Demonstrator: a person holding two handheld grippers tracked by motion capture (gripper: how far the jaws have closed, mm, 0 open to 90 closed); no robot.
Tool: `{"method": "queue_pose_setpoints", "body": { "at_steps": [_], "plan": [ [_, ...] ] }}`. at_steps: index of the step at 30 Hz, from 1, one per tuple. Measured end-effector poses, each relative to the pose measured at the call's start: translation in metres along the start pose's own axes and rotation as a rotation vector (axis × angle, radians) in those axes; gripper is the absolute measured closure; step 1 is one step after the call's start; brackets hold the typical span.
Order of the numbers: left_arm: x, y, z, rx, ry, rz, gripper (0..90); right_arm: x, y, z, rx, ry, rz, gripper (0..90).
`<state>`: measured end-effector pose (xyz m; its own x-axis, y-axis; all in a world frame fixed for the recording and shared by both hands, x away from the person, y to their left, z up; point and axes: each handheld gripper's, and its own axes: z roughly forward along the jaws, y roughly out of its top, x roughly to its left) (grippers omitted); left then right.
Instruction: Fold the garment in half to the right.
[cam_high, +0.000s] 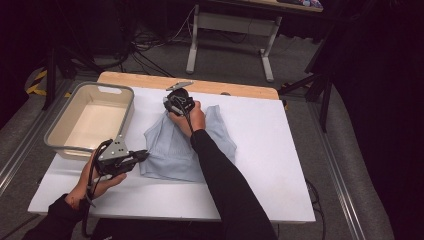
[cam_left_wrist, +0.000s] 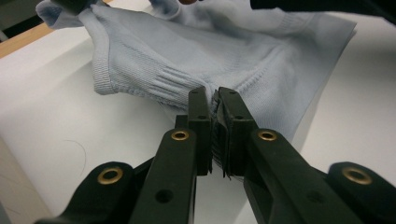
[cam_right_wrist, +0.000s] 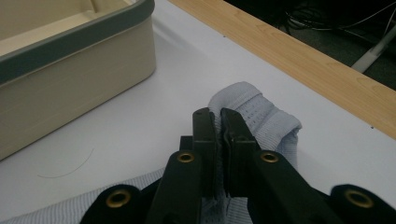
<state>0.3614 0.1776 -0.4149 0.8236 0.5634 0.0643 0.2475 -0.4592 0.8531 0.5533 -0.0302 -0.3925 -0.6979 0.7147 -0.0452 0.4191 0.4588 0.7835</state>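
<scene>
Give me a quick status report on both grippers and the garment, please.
Left gripper shut on light blue garment near edge. Right gripper shut on far strap. Bin alongside, nothing in the way.

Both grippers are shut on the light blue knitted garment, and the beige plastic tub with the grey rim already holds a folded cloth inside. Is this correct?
Not fully. The beige plastic tub with the grey rim holds nothing; the high view shows its bare bottom. The rest is right: the left gripper and the right gripper are each shut on the light blue knitted garment, as the two gripper views show.
</scene>
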Motion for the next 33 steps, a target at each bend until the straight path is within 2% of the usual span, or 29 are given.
{"method": "queue_pose_setpoints", "body": {
  "at_steps": [2,4,6,9,10,12,15,21,27,30,33],
  "plan": [
    [0.001,0.001,0.001,-0.005,-0.003,-0.006,84.5,0.000,0.000,0.000,-0.004,0.002,-0.003,85.4],
    [0.001,0.008,0.007,-0.026,-0.033,-0.024,84.5,0.000,0.001,0.000,-0.005,-0.006,-0.011,85.3],
    [0.000,0.011,0.008,-0.036,-0.042,-0.020,84.5,-0.001,0.001,-0.001,-0.007,0.001,-0.013,85.3],
    [-0.006,0.021,0.014,-0.061,-0.066,0.013,84.6,-0.005,0.003,-0.008,-0.025,0.013,-0.012,85.3],
    [-0.006,0.021,0.014,-0.061,-0.066,0.013,84.5,-0.005,0.003,-0.008,-0.025,0.013,-0.012,85.3],
    [-0.007,0.026,0.017,-0.101,-0.082,0.021,84.5,-0.009,0.003,-0.012,-0.040,0.025,-0.004,85.2],
    [-0.010,0.032,0.021,-0.120,-0.097,0.026,84.5,-0.012,0.002,-0.015,-0.057,0.041,0.005,85.2],
    [-0.016,0.043,0.037,-0.127,-0.134,0.046,84.6,-0.020,0.001,-0.025,-0.071,0.036,0.004,85.1],
    [-0.023,0.054,0.045,-0.133,-0.155,0.074,84.6,-0.024,0.000,-0.032,-0.079,0.031,-0.005,85.1],
    [-0.028,0.062,0.053,-0.127,-0.175,0.104,84.6,-0.028,-0.001,-0.043,-0.092,0.037,-0.008,85.1],
    [-0.031,0.066,0.058,-0.127,-0.190,0.112,84.6,-0.031,-0.002,-0.048,-0.102,0.034,-0.012,85.0]
  ]
}}
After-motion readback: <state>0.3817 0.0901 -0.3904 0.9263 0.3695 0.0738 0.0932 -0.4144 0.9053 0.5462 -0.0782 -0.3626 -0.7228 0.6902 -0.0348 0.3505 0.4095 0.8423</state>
